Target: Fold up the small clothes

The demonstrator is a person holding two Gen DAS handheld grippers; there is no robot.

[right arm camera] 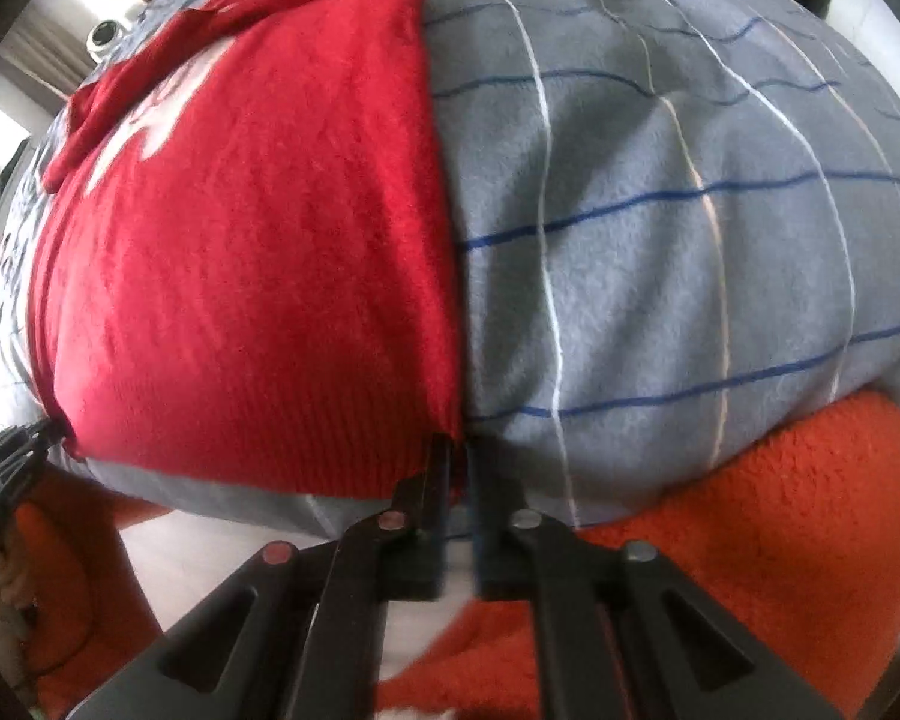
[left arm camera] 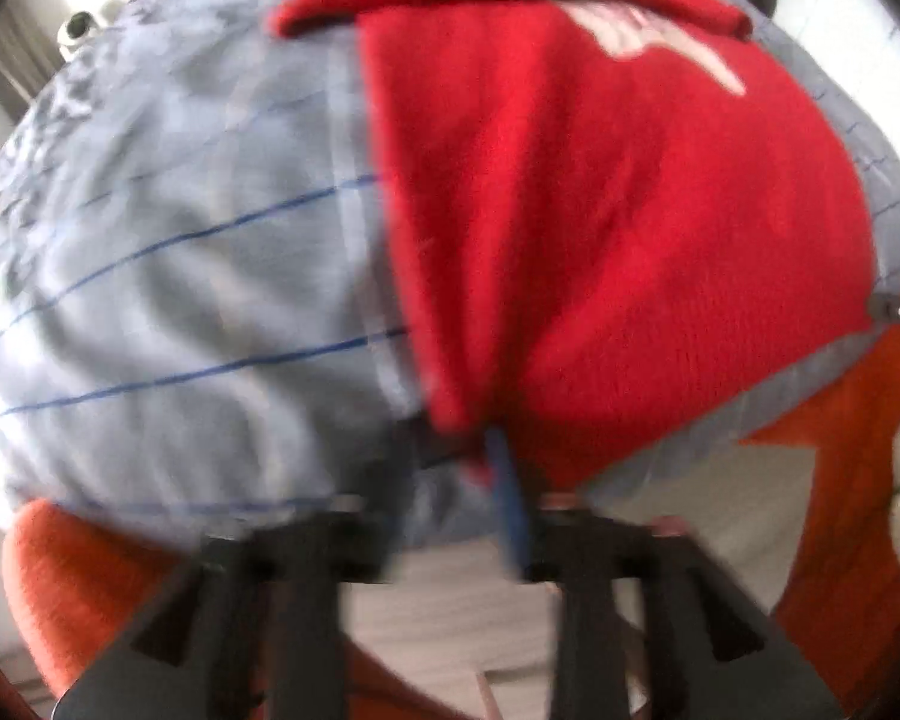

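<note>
Across a grey bedcover (right arm camera: 660, 252) crossed by thin blue and white lines, we see a red knitted garment (right arm camera: 252, 264) lying flat, its white lettering blurred towards the far end in both views. Largest of all is that cover, which fills most of each picture and bulges towards us through the fisheye lens. Next comes the red garment: in the right wrist view its straight side edge runs down the middle of the picture and its ribbed hem lies along the near edge of the cover. Below the cover an orange fleecy sleeve (right arm camera: 768, 498) shows at the lower right of the right wrist view (orange fabric also fills the lower corners of the left wrist view).

Smaller still are our tools. Our right gripper (right arm camera: 459, 468) points steeply down at the near corner of the garment's hem; its jaws stand a narrow gap apart, with no cloth pinched between them, and that corner lies just beyond the tips. Our left gripper (left arm camera: 450, 468) stands at the opposite near corner, where the red cloth (left arm camera: 600, 228) bunches into a fold. Its jaws are parted wider, though motion blur keeps us from telling whether the pads still press the fabric.
</note>
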